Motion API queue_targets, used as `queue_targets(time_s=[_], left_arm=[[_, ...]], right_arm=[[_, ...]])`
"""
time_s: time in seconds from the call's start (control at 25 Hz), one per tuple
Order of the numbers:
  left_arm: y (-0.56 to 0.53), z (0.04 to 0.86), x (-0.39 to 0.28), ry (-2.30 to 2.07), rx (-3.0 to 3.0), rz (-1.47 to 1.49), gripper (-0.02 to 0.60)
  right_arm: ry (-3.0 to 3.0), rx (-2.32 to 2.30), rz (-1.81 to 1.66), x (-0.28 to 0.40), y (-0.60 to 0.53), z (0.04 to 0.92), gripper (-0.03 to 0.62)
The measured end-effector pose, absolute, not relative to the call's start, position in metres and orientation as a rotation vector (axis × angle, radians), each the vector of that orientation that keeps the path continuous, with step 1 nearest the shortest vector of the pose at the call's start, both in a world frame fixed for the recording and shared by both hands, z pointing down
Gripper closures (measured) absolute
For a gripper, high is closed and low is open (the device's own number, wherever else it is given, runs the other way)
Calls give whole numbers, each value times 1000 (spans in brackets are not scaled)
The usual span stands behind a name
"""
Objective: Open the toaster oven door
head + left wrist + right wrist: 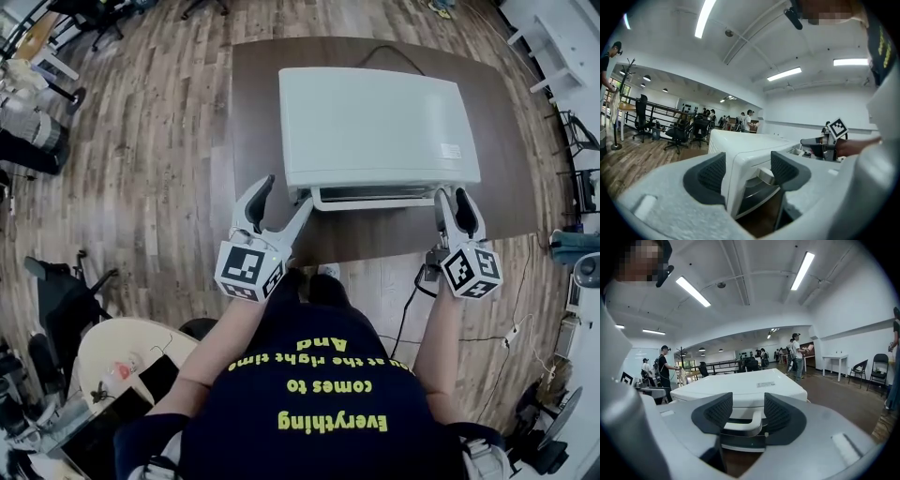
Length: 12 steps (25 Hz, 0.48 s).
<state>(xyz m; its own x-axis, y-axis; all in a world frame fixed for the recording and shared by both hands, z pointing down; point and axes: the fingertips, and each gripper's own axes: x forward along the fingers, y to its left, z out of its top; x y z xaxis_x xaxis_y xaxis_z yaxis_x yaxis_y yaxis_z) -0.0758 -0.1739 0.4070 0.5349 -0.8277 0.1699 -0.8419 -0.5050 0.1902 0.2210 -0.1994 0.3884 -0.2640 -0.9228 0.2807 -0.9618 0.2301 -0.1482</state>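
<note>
A white toaster oven (375, 122) stands on a dark brown table (253, 103), its door shut and its pale handle (370, 202) along the near front edge. My left gripper (284, 197) is open at the oven's left front corner (745, 150), which sits between the jaws without being pressed. At the handle's right end my right gripper (454, 199) is open. The handle's curved end (740, 425) lies between its dark pads (777, 413), and I see no firm press on it. The door glass (754, 194) shows just below the left jaws.
The oven's cord (384, 52) runs off the table's far edge. Black cables (408, 314) trail on the wood floor near the person's feet. A round pale table (103, 352) is at lower left, office chairs (677, 133) and standing people (663, 366) farther off.
</note>
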Motion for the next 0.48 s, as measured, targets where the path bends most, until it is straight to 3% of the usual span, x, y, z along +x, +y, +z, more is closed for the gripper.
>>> queue_targets(time_s=[0.48], left_arm=[[-169,418,-65,-1426,2474,104,348]], right_arm=[[-2327,1723,468,221,-201,416,410]])
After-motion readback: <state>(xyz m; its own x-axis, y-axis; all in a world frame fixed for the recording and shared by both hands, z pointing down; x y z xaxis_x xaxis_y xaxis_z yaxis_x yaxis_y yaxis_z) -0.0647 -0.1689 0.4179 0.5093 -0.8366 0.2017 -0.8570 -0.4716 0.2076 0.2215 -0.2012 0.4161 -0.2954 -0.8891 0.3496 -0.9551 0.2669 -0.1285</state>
